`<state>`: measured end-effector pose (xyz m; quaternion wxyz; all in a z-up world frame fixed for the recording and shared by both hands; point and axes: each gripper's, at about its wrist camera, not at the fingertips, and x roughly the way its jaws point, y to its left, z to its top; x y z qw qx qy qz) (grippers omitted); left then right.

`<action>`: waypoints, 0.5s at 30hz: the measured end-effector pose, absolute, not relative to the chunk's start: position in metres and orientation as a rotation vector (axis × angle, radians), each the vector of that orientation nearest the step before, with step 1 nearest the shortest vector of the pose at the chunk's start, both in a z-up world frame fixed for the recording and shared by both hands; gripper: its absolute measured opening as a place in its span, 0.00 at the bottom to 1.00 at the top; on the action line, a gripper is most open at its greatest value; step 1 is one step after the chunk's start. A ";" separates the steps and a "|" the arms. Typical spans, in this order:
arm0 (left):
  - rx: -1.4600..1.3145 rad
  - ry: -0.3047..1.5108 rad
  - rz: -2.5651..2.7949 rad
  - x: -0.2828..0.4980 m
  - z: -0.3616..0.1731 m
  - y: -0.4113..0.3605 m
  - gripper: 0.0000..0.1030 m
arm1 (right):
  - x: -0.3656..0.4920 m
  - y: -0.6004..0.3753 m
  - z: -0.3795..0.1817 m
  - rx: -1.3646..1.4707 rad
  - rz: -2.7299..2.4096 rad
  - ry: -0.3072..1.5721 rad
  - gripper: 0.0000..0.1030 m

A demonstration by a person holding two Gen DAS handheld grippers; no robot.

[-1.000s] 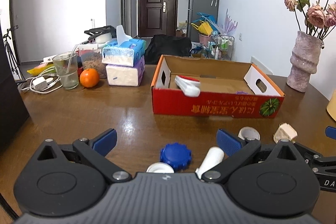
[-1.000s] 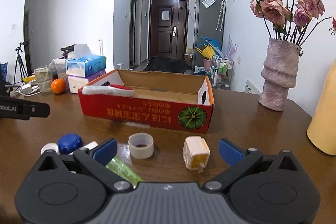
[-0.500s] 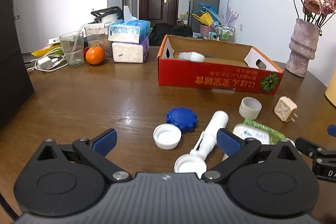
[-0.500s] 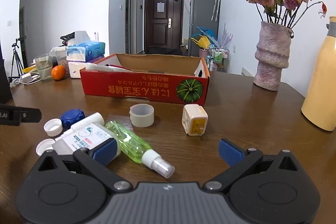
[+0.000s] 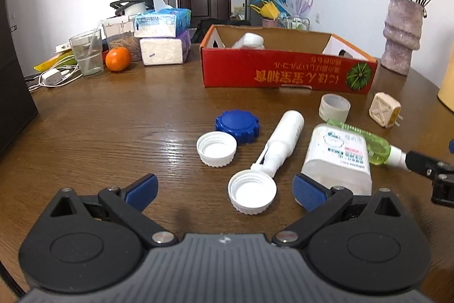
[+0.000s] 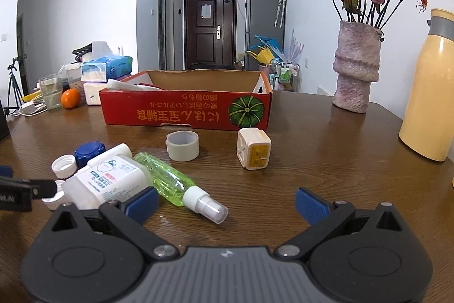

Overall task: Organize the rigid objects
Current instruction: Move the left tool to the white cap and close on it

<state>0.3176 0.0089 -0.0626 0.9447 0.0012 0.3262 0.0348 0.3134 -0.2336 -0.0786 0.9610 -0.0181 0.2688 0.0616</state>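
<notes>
wooden counter, small things scattered near the red box point(image 5: 286, 75), both grippers' jaws spread and empty.
left gripper point(image 5: 224, 189) hangs over a white cap point(image 5: 252, 195); straddle it squarely, pinch the ribbed rim, avoid nudging the bottle point(image 5: 337, 158) just right.

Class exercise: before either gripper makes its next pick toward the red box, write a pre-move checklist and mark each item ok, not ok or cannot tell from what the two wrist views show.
1. Left gripper open and holding nothing: ok.
2. Right gripper open and holding nothing: ok.
3. Red box open on top, with room inside: ok; one white item lies at its left end.
4. Green spray bottle free to lift: not ok; it lies against the white labelled bottle.
5. Tape roll and plug adapter stand apart from other things: ok.
6. Nearest white cap between the left fingers: cannot tell.
</notes>
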 end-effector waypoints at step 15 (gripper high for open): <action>0.031 0.723 0.091 0.332 -0.080 0.005 0.97 | 0.314 -0.235 -0.081 -0.025 0.116 0.555 1.00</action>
